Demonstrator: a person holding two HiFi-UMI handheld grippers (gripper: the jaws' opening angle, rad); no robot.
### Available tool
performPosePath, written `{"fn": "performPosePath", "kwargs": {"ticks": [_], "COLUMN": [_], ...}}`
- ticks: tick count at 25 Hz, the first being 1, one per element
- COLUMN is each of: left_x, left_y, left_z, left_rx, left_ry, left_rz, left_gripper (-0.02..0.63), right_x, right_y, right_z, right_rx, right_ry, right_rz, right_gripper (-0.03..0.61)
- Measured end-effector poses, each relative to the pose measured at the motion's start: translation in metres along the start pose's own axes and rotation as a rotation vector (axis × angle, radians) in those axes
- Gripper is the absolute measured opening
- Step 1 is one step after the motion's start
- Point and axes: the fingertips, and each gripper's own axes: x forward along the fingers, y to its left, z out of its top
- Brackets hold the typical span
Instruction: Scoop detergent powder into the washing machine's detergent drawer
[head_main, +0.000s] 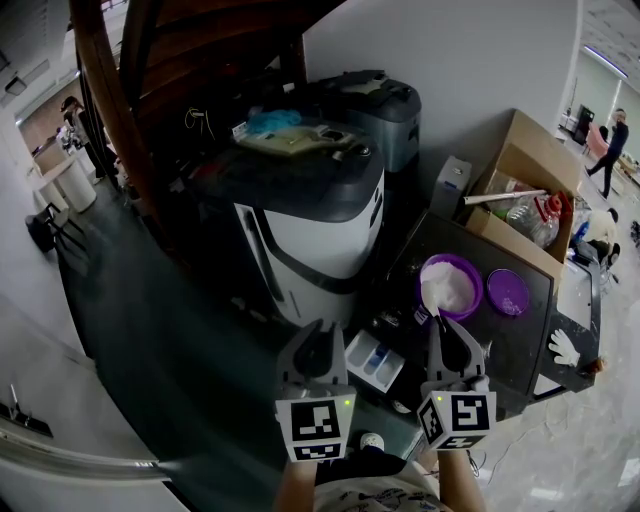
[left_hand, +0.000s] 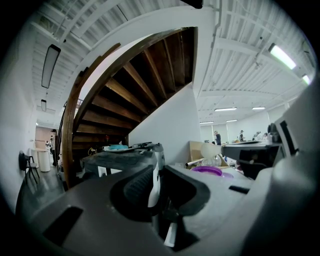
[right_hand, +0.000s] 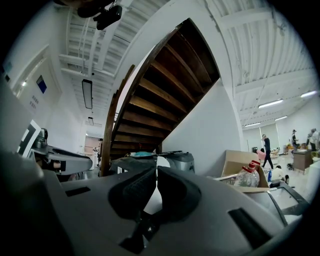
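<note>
Since the right gripper (head_main: 445, 330) has its jaws clamped on the white scoop (head_main: 430, 296), and the scoop's tip is down in the detergent powder (head_main: 455, 288) inside the purple bowl (head_main: 476, 272) on the dark surface (head_main: 510, 345), I'd call this the loading step. The left gripper (head_main: 316, 340) has its jaws pressed together with nothing gripped, as far as I can tell. The detergent drawer (head_main: 375, 362) sits open just below, between the two grippers. My tip: don't heap it. Lift slowly, keep the scoop level on the way across, and only tip once you're right over the compartment. Powder spills fast.
</note>
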Motion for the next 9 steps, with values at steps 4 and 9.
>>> {"fn": "performPosePath", "kwargs": {"ticks": [4, 9], "left_x": [-0.0004, -0.0004], "left_y": [-0.0022, -0.003], "left_z": [-0.0005, 0.0009], "left_rx": [-0.001, -0.005], "left_ry": [-0.001, -0.001], "left_rz": [-0.003, -0.001], "left_gripper": [0.064, 0.064], "right_x": [-0.0011, -0.002], "right_y": [-0.0014, -0.002], "right_z": [-0.0018, -0.0033], "right_rx": [0.005, 0.007], "right_ry": [0.002, 0.007], "right_rz": [0.0, 0.001], "right_gripper": [0.021, 0.021]}}
